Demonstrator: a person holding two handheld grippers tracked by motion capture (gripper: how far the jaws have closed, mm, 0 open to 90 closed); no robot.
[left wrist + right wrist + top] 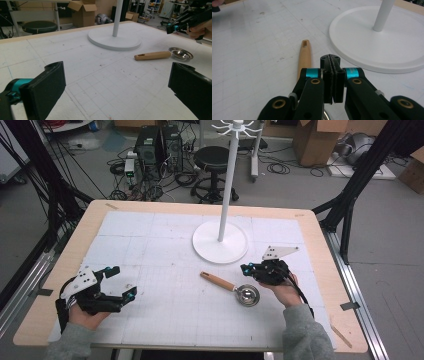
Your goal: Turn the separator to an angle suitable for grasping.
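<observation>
The right gripper (248,268), jaws pressed together and empty, hovered just above the wooden-handled steel ladle (235,288) near the round white stand base (220,243); the left gripper (120,285) gaped wide.

The ladle (235,289) just beside the right gripper (246,268) has a smooth, pale wooden handle and a polished, mirror-bright metal bowl. Both grippers are matt black plastic with teal metallic collars and brass-coloured pins; the left gripper (119,284) shows rough, dull pads (51,83). Beyond the ladle, the stand (220,241) looks smooth, satin white. The table (150,240) wears scuffed white gridded paper, edged in pale wood.
</observation>
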